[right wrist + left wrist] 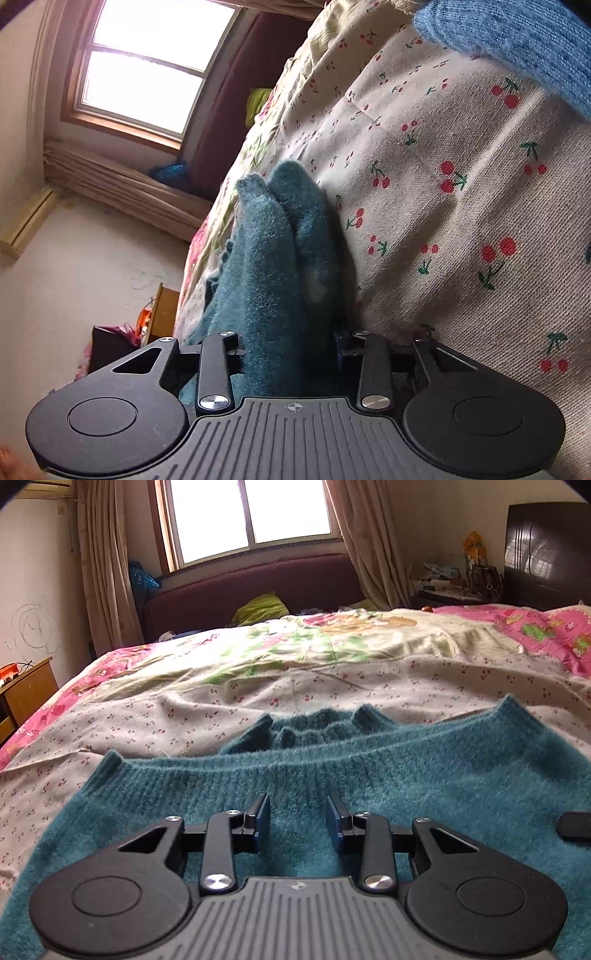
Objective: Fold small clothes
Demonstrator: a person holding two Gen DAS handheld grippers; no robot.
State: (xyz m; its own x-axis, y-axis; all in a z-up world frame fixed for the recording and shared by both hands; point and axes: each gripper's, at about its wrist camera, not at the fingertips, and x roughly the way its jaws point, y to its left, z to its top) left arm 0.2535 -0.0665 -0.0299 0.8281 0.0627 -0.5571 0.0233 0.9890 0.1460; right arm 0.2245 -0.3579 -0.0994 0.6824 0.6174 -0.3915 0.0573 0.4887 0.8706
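Here teal sweater (369, 775) lies on cherry-print sheet (184, 716), seemingly a bed.

No readable text, label or number anywhere (both views).

L gripper (298, 821) jaws apart, empty; R gripper (288, 343) clamped, rolled sideways.

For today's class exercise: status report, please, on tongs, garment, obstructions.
Left tongs open above teal sweater. Right tongs shut on a bunched fold. No obstruction seen.
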